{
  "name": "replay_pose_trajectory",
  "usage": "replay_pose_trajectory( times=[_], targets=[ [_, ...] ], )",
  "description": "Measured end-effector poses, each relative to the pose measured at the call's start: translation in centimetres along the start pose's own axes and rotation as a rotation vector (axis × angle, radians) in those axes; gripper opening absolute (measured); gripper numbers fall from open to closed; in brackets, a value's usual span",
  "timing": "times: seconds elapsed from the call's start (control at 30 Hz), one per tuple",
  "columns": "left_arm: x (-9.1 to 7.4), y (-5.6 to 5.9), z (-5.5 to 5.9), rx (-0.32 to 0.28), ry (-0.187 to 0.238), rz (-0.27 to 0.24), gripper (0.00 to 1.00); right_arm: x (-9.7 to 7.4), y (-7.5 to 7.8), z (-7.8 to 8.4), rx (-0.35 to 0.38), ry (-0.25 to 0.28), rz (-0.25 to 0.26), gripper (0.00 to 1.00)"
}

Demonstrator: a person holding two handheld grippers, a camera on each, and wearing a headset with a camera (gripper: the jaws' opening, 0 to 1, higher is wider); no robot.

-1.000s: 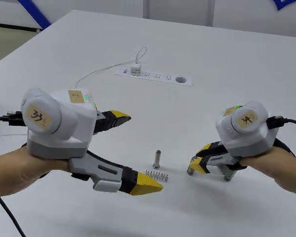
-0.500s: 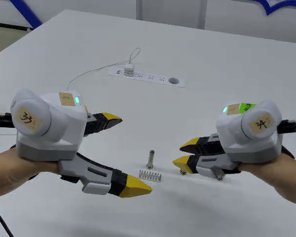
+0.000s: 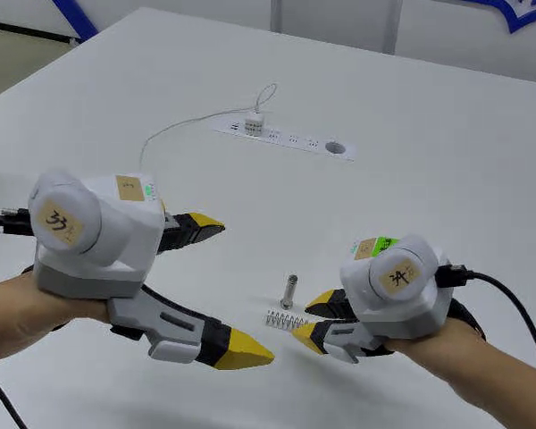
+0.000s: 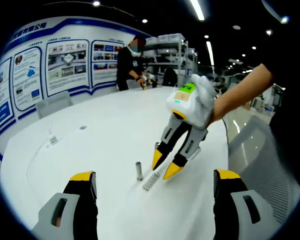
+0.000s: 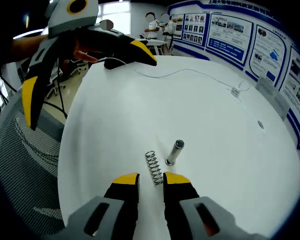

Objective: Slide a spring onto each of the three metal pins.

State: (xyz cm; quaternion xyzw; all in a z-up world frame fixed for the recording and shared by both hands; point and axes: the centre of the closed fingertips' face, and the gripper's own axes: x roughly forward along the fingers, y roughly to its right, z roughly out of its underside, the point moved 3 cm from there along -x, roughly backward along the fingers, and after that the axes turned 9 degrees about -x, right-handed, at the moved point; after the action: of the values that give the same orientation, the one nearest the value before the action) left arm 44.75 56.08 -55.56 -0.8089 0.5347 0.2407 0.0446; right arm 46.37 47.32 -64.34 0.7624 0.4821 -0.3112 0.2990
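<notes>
Right gripper view: right gripper point(image 5: 151, 182) has its jaws part-open. The yellow tips flank the near end of the spring point(image 5: 153, 167) but have not closed on it, so nothing is held. The spring lies flat on the white table point(image 5: 105, 150), just beside the foot of a bare metal pin point(image 5: 173, 152) that stands upright. Whether the two touch I cannot tell.

Left gripper point(image 3: 230, 288): jaws spread wide and empty, hovering off to the side, apart from the pin.

Step in hand, as I read it, is picking up the spring.
- Pinch across the coils near one end, not mid-length, so a free open end leads.
- Squeeze lightly — too hard and I expect the coils to deform or the spring to squirt out sideways.
- Lift it, turn it upright and centre the bore over the pin head.
- Lower straight along the pin's axis. The pin looks free-standing, so any side load may topple it.
- Bring the left gripper in to steady the pin low down if it wobbles.

Containers: spring and pin sit loose on the tabletop, not in a tray. The nearest thing to a holder is the power strip point(image 3: 286, 138) far across the table, with a small white plug point(image 3: 255, 123) and its cable seated in it.
</notes>
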Motion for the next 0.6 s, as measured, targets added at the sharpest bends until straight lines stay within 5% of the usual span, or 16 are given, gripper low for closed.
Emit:
replay_pose_trajectory(
  times=[0.23, 0.6],
  targets=[
    [-0.4, -0.2, 0.6, 0.002, -0.015, -0.006, 0.99, 1.2, 0.8, 0.7, -0.005, -0.048, 0.026, 0.19],
    [-0.7, -0.5, 1.2, -0.009, -0.025, -0.020, 0.98, 1.9, 0.3, 0.9, 0.012, -0.057, -0.009, 0.17]
  ],
)
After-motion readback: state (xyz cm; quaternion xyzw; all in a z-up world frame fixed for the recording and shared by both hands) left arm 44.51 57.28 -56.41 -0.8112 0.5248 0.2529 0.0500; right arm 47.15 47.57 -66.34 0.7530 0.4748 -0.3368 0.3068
